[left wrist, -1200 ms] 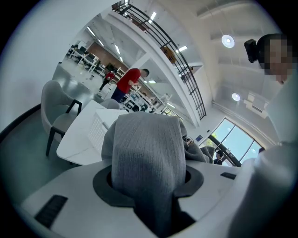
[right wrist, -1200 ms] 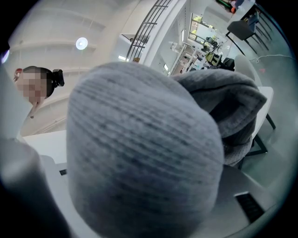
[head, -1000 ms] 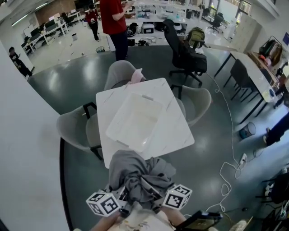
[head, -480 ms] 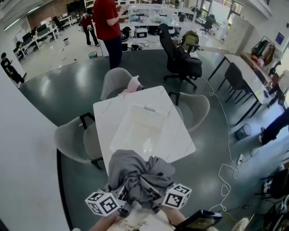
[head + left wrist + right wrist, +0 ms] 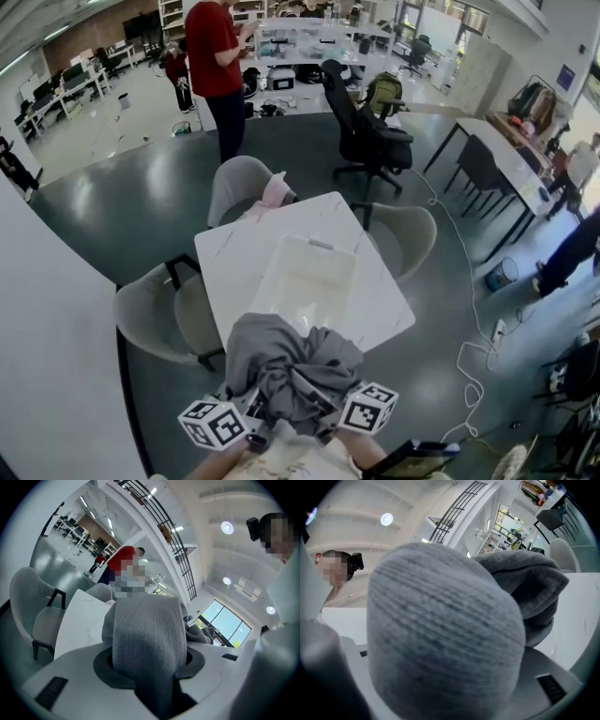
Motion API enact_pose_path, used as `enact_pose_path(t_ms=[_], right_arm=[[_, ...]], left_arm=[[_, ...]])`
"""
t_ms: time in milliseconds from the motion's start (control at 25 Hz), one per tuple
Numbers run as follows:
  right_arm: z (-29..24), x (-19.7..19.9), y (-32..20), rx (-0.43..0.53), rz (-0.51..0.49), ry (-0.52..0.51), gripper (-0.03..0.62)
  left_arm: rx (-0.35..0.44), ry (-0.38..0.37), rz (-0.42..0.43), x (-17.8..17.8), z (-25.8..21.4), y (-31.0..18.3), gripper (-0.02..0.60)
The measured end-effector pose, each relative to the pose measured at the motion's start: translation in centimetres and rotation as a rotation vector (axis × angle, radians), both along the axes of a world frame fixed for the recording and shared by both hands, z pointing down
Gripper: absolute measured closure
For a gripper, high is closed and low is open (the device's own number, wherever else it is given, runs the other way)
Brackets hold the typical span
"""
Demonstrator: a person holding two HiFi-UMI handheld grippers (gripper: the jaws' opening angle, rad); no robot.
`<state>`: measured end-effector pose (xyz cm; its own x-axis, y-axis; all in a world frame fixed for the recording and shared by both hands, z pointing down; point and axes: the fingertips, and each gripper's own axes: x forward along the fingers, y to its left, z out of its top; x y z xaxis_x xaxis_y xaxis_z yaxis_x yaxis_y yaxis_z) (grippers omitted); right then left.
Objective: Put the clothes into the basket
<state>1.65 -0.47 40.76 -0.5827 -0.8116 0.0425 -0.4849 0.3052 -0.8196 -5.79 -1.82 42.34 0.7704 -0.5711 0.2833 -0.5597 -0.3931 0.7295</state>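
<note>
A crumpled grey knitted garment (image 5: 291, 366) hangs between my two grippers at the bottom of the head view, just before the near edge of the white table (image 5: 225, 272). My left gripper (image 5: 246, 412) is shut on a fold of it, which fills the left gripper view (image 5: 150, 639). My right gripper (image 5: 339, 412) is shut on another bunch, and that grey knit (image 5: 445, 634) blocks most of the right gripper view. The fingertips are buried in the cloth. A white, empty basket (image 5: 305, 281) lies on the table beyond the garment.
Grey chairs stand at the table's left (image 5: 150, 314), far side (image 5: 239, 183) and right (image 5: 412, 234). A pink cloth (image 5: 277, 192) lies on the far chair. Behind are a black office chair (image 5: 361, 131) and a person in red (image 5: 214, 47). A cable (image 5: 478, 319) runs over the floor.
The table and basket have drawn slightly closer and shifted in the head view as I move forward. The grey garment stays gripped in both grippers, unchanged.
</note>
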Motion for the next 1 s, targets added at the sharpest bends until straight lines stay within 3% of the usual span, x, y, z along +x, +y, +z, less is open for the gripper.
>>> enact_pose_path(t_ms=[280, 1000], right_arm=[[0.6, 0.0, -2.1, -0.019, 0.025, 0.026, 0.350], [1.1, 3.2, -7.8, -0.022, 0.024, 0.028, 0.350]], left_arm=[[-0.008, 0.010, 0.010, -0.2, 0.3, -2.4, 0.394], [-0.023, 0.002, 0.007, 3.2, 1.6, -7.8, 0.394]])
